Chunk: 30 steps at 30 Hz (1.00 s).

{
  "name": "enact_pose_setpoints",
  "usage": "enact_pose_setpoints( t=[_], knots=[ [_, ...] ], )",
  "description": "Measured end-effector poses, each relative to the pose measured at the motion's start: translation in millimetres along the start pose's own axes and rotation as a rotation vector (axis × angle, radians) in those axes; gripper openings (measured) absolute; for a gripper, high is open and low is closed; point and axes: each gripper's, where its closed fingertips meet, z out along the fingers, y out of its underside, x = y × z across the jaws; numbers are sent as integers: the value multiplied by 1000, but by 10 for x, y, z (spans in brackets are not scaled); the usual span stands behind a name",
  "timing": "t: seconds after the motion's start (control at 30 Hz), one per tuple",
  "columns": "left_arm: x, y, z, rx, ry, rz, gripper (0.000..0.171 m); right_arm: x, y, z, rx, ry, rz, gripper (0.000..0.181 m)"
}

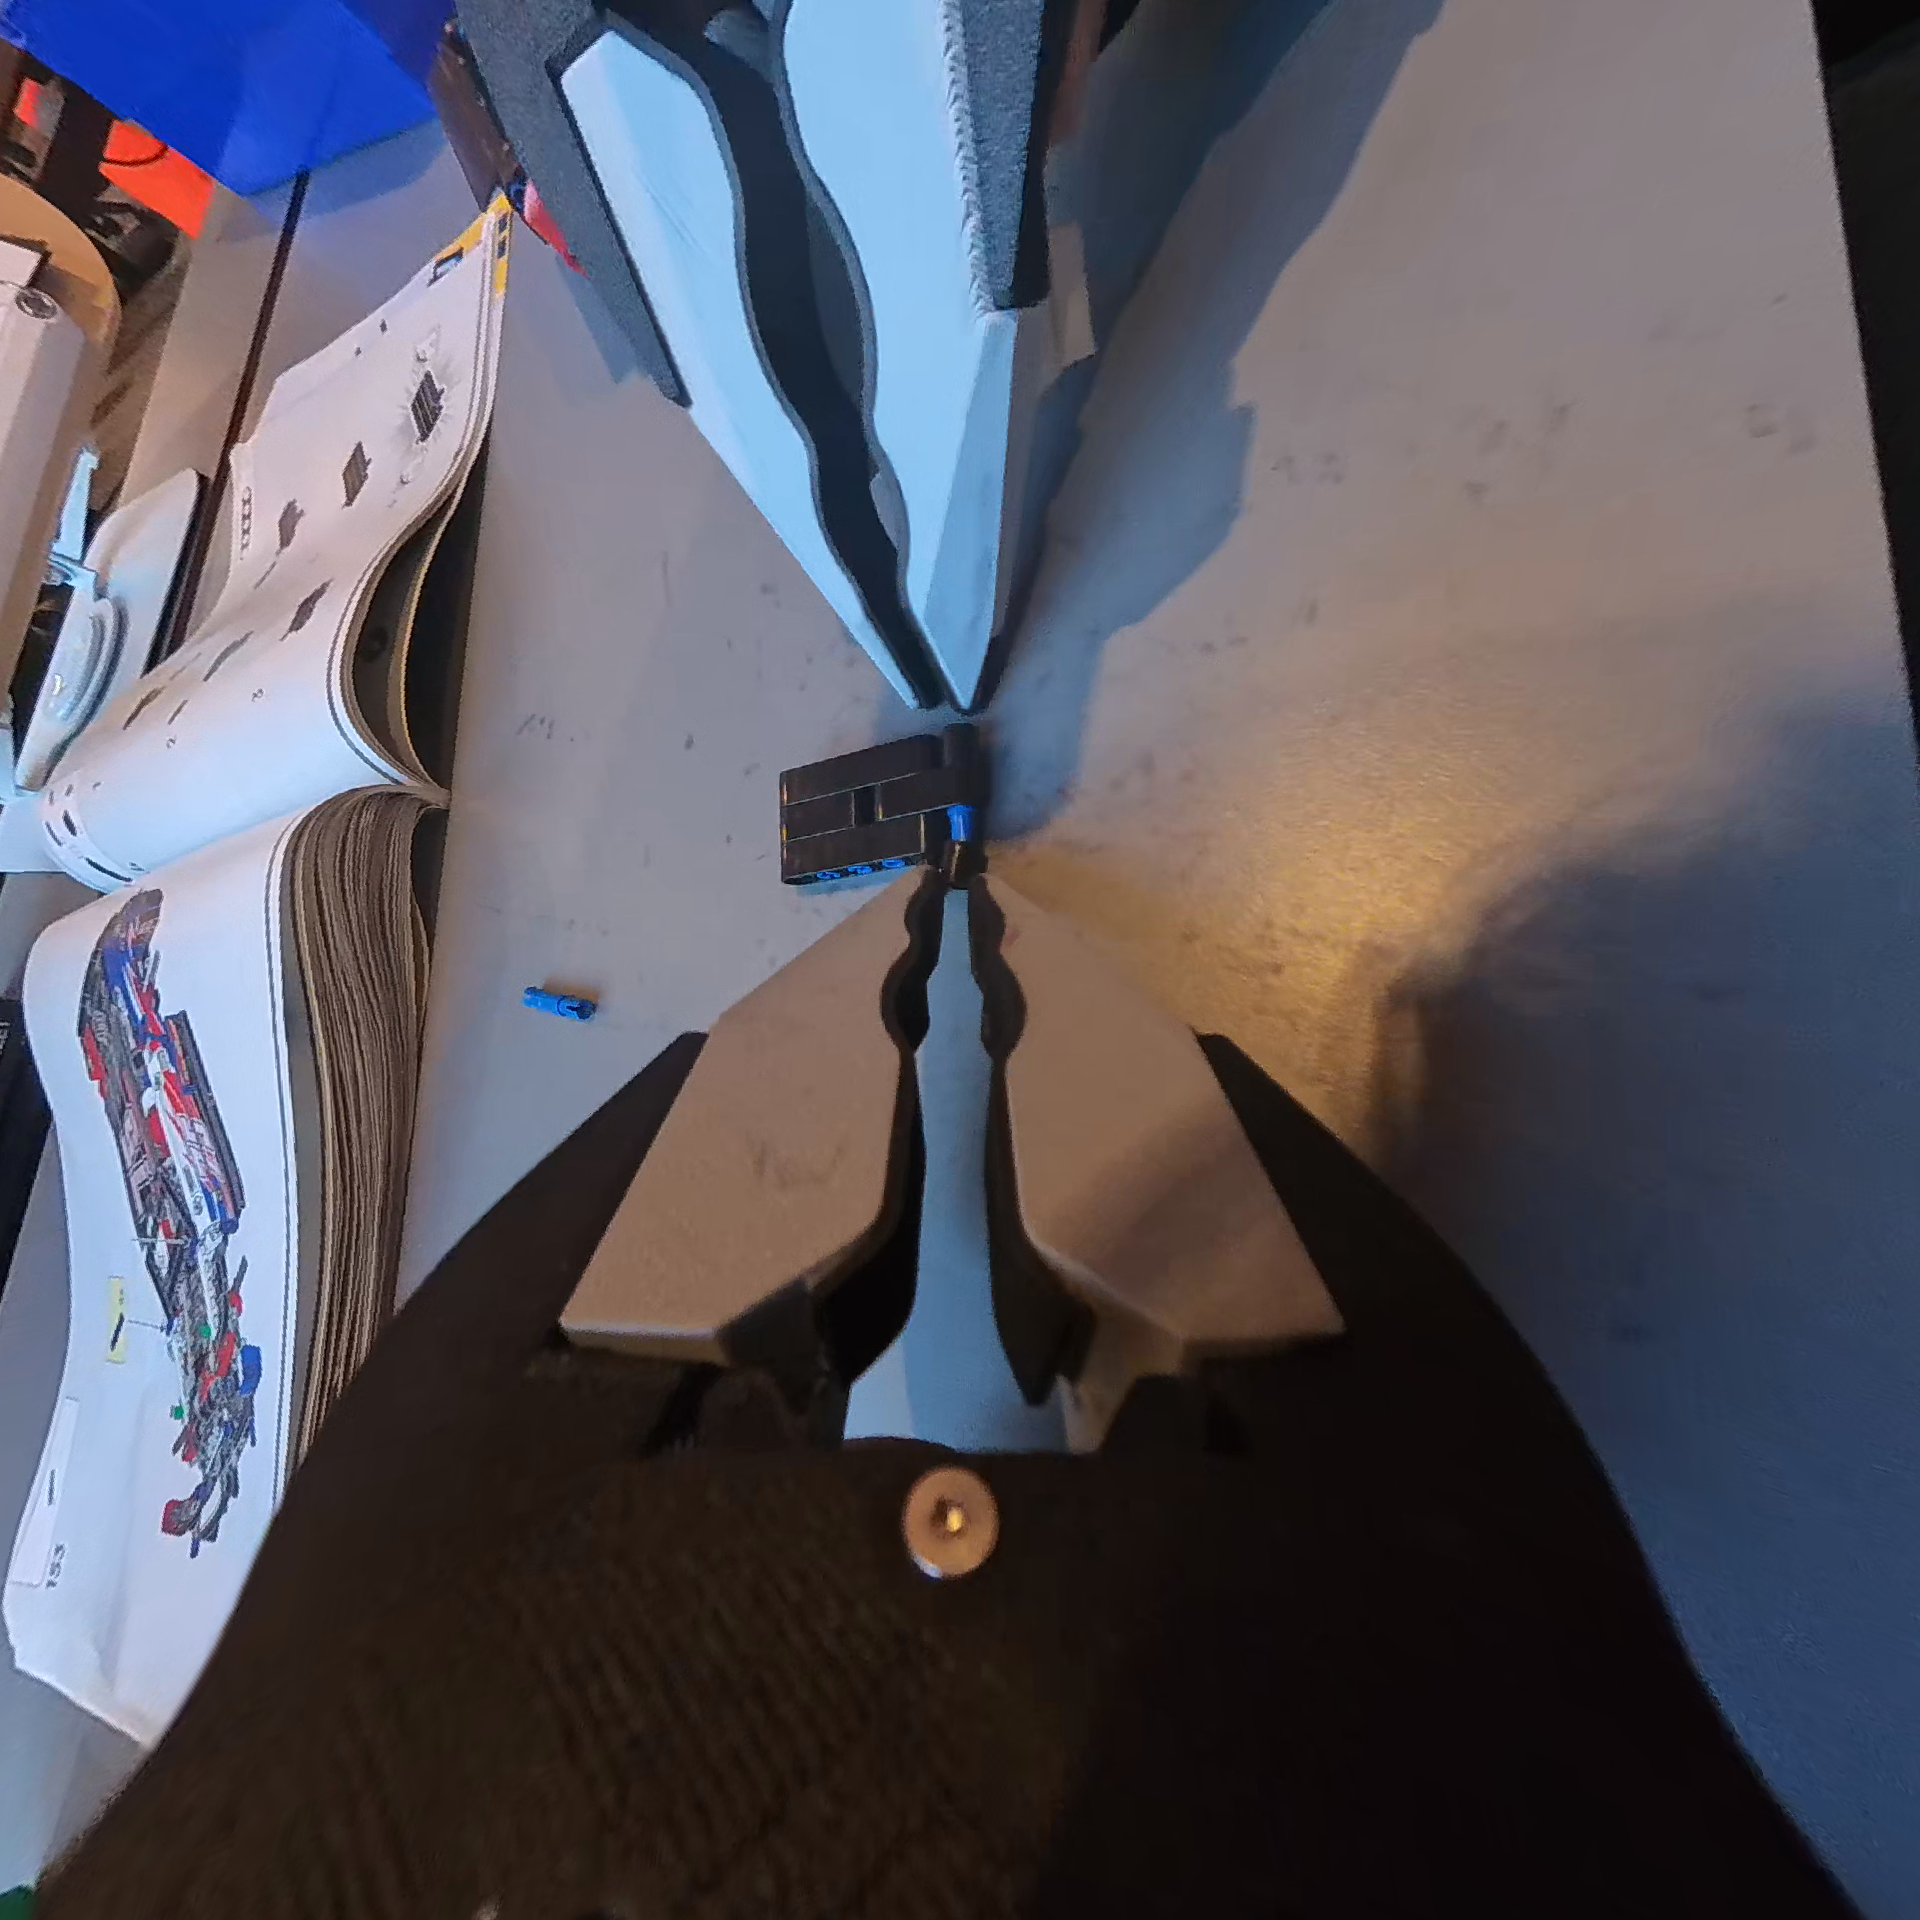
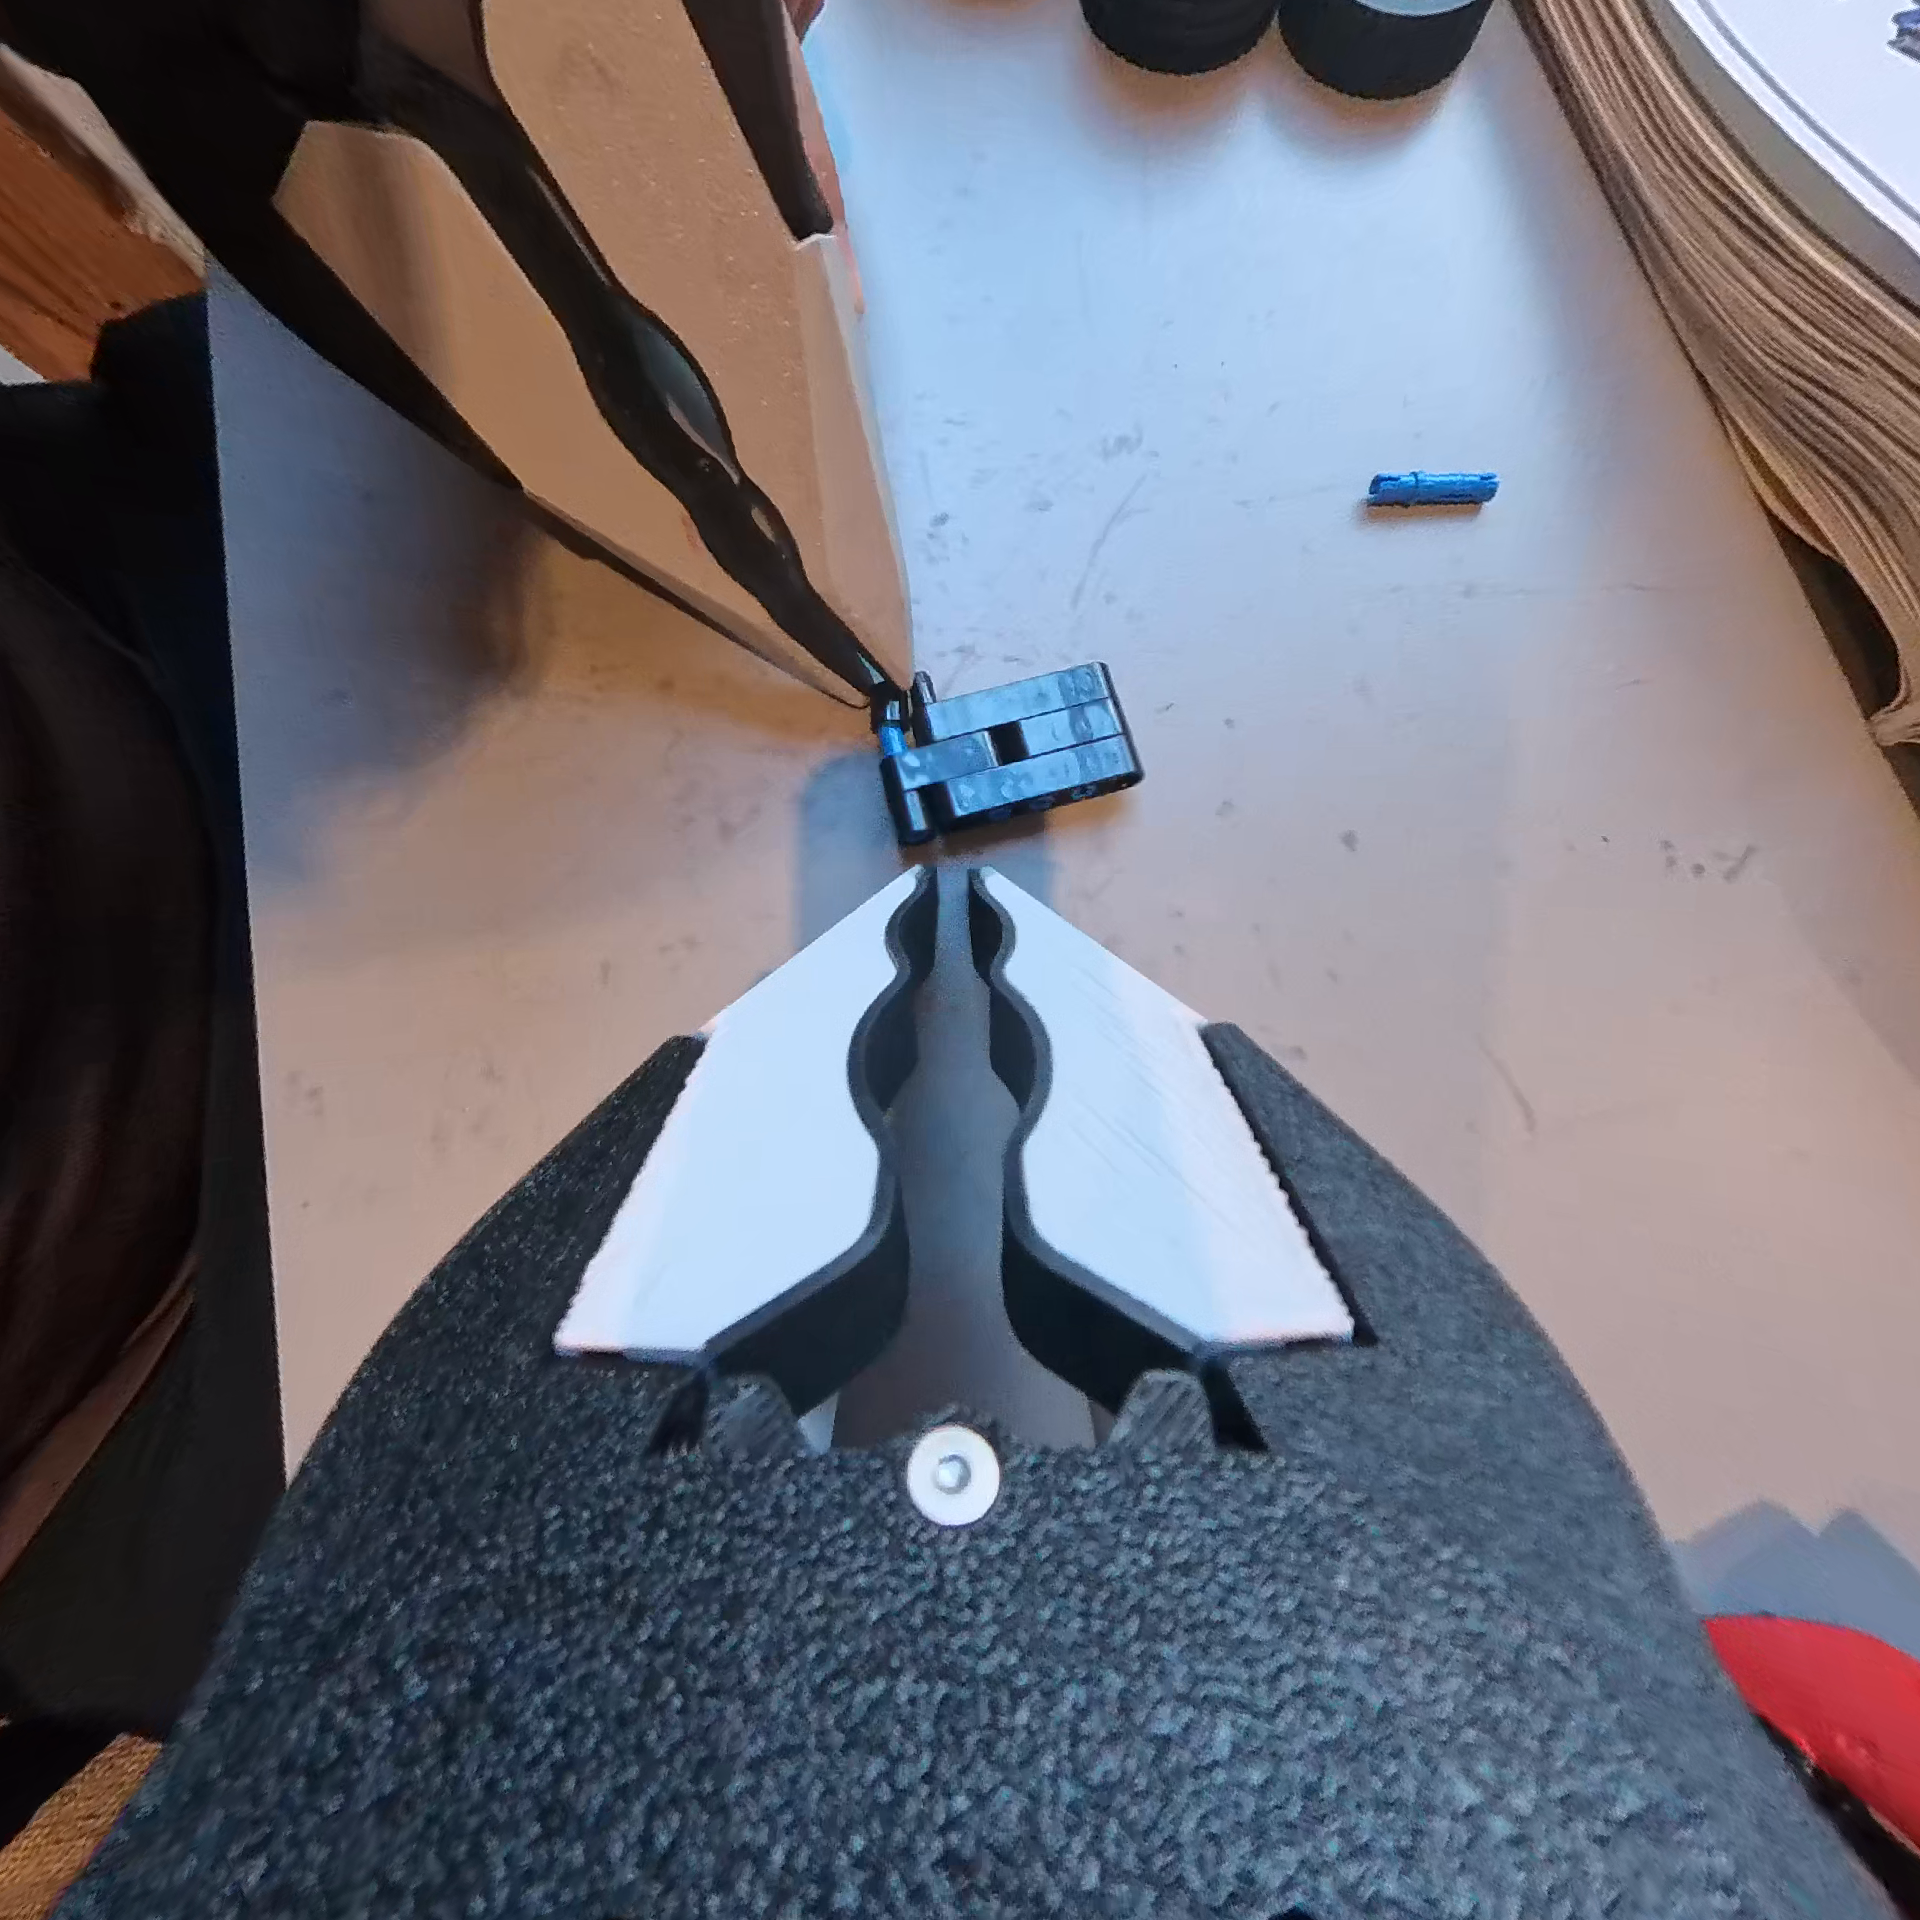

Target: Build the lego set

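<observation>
A small black lego assembly of stacked beams lies on the white table, with a blue pin in its right end. My left gripper is shut on the black connector at that end. My right gripper comes in from the far side with its tips together, just short of the assembly and holding nothing. In the right wrist view the assembly lies just ahead of my right gripper, and my left gripper pinches its left end by the blue pin.
A loose blue pin lies on the table left of the assembly; it also shows in the right wrist view. An open instruction booklet lies along the left edge. Two black tyres stand at the far edge, and a red object sits at bottom right. The red object lies around 15 centimetres away from my right fingertips.
</observation>
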Motion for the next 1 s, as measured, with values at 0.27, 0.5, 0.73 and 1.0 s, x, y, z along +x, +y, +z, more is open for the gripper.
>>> enact_pose_setpoints(
  t=[0.27, 0.5, 0.73, 1.0],
  knots=[
    [-3, 1, 1, -14, 1, -27, 2, -48, -31, 27, 16, -28, 9, 4],
    [-6, 2, 1, -25, 8, -74, 2, -93, -42, 38, 17, -52, 30, 1],
    [-47, 37, -7, -69, -43, -141, 2, -170, -83, 71, 37, -93, 44, 0],
    [-26, 41, -12, -46, -25, -95, 0, -135, -23, 21, 13, -81, 43, 0]
  ],
)
